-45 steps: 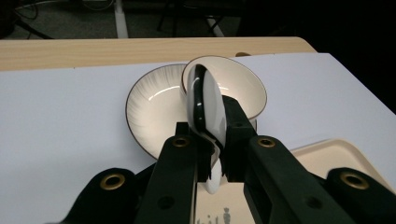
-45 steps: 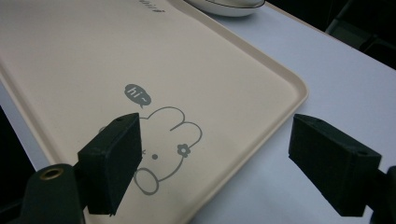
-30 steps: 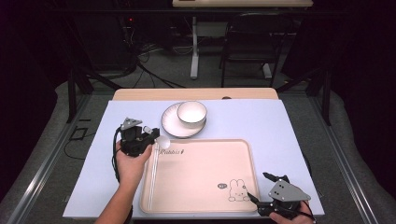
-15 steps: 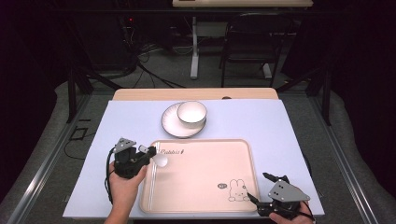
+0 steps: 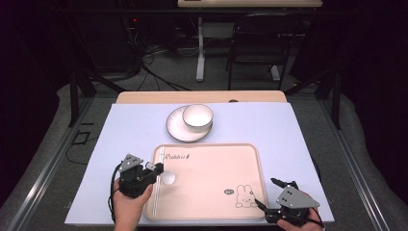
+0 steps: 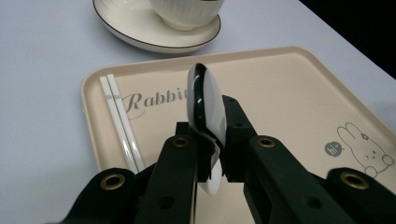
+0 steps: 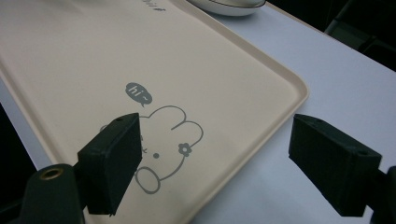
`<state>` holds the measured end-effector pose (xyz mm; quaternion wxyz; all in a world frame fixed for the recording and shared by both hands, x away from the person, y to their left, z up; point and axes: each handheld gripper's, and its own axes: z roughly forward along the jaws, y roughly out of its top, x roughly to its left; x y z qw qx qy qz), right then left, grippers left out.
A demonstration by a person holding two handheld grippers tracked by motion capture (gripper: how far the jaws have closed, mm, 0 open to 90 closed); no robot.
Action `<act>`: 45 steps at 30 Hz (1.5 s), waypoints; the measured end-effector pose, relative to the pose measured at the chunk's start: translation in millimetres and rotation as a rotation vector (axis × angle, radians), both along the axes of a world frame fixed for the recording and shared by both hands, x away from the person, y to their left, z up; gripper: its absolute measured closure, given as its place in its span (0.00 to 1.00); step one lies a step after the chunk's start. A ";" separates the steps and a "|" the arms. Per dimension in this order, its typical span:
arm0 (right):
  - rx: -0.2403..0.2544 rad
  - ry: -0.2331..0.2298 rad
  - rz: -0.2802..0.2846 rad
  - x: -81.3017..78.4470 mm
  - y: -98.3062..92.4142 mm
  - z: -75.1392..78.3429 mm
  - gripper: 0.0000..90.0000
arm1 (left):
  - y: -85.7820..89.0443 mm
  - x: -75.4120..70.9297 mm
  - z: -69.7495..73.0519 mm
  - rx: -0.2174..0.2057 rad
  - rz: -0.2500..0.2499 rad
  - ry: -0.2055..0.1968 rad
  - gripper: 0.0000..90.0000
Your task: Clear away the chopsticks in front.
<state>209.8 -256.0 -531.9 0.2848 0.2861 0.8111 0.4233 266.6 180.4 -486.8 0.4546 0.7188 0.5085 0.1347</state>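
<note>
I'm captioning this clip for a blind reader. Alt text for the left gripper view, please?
The left gripper is shut on a white spoon above a beige tray. White chopsticks lie along the tray's edge; a bowl on a plate sits beyond.

On the table: one beige tray (image 5: 211, 159), one saucer (image 5: 179, 129), one bowl (image 5: 197, 115) resting on that saucer — a single item of each. Cutlery: one white spoon (image 6: 205, 105) and two white chopsticks (image 6: 122, 126) — one pair. Grippers: two, left gripper (image 5: 144, 174) and right gripper (image 5: 269, 192).
</note>
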 end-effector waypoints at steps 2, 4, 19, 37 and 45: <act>-0.001 0.001 0.001 0.2 0.0 -0.1 0.19 | -0.4 -1.5 -1.8 0.005 -0.004 0.007 0.94; -0.001 0.002 0.001 0.2 0.0 -0.1 0.19 | -0.4 -1.9 -3.1 0.013 -0.008 0.022 0.94; -0.001 0.003 0.001 0.1 0.1 0.0 0.19 | 0.3 -2.2 -10.4 0.037 0.002 0.061 0.94; 0.000 0.003 0.004 0.4 0.2 -0.2 0.19 | 2.8 3.8 -18.8 0.042 0.022 0.091 0.93; 0.000 0.005 0.001 0.4 0.3 -0.5 0.19 | 0.9 7.1 -18.4 0.058 0.036 0.086 0.92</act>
